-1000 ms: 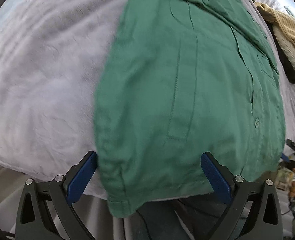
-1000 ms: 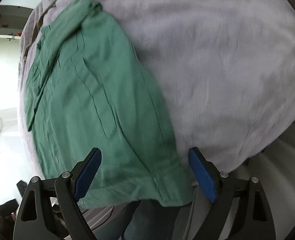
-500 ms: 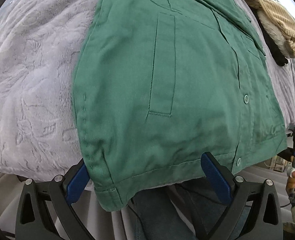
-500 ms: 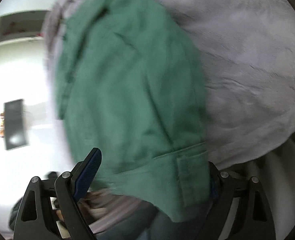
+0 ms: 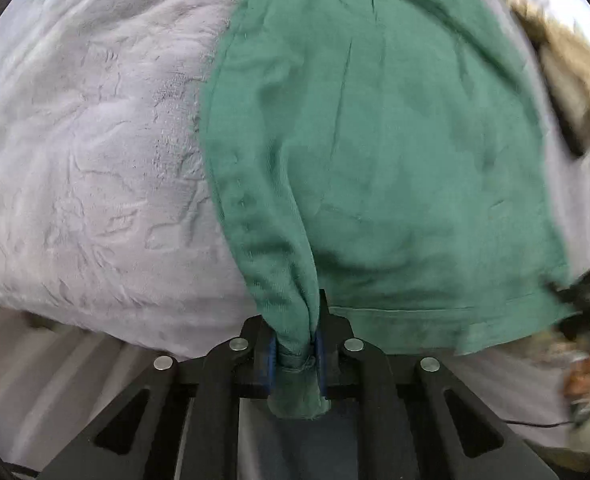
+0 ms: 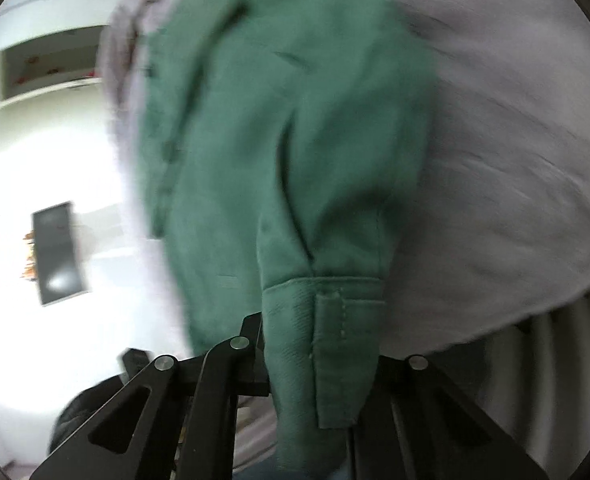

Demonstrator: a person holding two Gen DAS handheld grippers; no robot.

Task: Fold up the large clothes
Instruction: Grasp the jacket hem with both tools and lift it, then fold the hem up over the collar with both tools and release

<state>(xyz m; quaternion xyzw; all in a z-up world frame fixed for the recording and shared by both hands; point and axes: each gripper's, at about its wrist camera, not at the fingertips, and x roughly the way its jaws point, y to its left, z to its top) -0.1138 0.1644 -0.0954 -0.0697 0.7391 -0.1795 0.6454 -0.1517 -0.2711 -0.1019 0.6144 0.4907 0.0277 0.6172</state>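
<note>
Green shirt (image 5: 395, 152) spread on grey plush bedspread (image 5: 87, 152), hem at bed's near edge, 6 o'clock.
Left gripper (image 5: 295, 354) just clamped on hem corner; right gripper (image 6: 319, 360) just closing on opposite corner, cuff-like band draped across it — likely paired hold for lifting hem toward collar.
Tan knitwear (image 5: 575, 80) at 2 o'clock.
Dark wall screen (image 6: 57, 254) at 9 o'clock, right view.

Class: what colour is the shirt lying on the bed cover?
Green shirt; clearest in left wrist view.
</note>
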